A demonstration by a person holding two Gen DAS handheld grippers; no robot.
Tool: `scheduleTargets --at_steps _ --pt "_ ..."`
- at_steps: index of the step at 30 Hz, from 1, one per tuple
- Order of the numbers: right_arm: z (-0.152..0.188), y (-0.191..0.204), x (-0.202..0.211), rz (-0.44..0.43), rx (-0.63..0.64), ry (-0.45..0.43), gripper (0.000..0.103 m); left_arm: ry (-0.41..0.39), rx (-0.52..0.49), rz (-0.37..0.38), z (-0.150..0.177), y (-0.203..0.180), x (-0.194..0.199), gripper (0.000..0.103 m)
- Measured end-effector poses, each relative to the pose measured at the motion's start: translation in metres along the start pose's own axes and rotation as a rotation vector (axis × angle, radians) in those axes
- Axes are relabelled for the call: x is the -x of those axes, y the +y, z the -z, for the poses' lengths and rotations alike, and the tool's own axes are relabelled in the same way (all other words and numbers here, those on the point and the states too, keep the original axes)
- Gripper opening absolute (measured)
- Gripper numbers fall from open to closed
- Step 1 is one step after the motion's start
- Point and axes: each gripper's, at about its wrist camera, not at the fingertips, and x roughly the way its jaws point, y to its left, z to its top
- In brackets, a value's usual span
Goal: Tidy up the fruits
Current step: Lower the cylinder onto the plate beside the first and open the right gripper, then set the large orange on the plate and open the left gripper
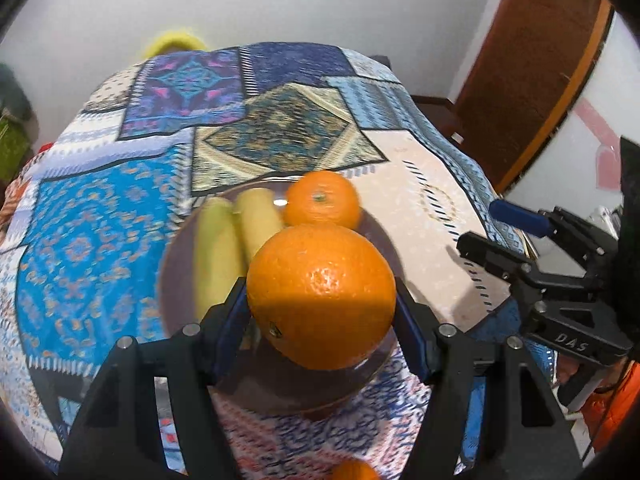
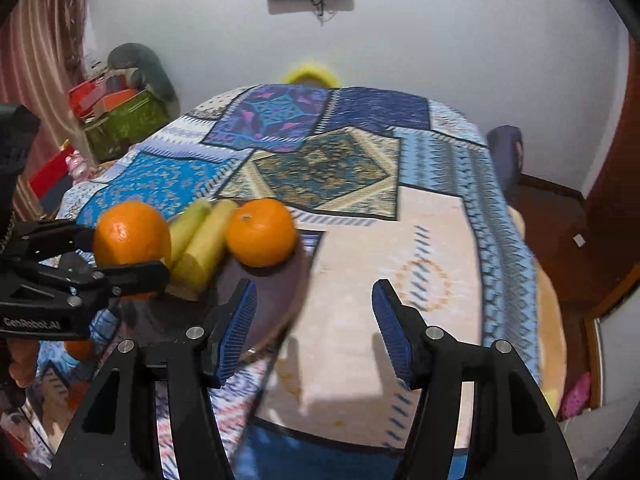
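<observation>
My left gripper is shut on a large orange and holds it just above a dark round plate. On the plate lie two yellow-green bananas and a smaller orange at its far side. In the right wrist view the held orange, the bananas, the smaller orange and the plate show at the left. My right gripper is open and empty, over the pale cloth to the right of the plate. It also shows in the left wrist view.
A patchwork tablecloth covers the table. Another orange lies on the cloth near the front left, also at the bottom of the left wrist view. Boxes stand by the wall left; a chair stands at the right.
</observation>
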Motion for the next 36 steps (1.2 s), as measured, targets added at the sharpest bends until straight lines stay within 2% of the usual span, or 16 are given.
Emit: scheduleTargets --at_steps 9,21,25,29,36 --pt "0.009 -0.028 0.008 0.012 -0.021 -0.031 0.057 0.059 -0.046 0.011 -0.002 -0.031 -0.034 0.067" --pt "0.018 -0.042 0.003 -0.005 -0.046 -0.028 0.057 0.108 -0.068 -0.02 -0.004 -0.036 -0.058 0.067" --pt "0.02 -0.044 0.003 -0.008 -0.054 -0.026 0.057 0.104 -0.053 -0.001 -0.004 -0.033 -0.056 0.068" --pt "0.021 -0.044 0.008 -0.009 -0.059 -0.029 0.057 0.059 -0.028 0.02 -0.008 -0.028 -0.046 0.081" --pt "0.018 -0.042 0.019 -0.005 -0.055 -0.042 0.057 -0.012 0.003 -0.017 -0.004 -0.016 -0.007 0.081"
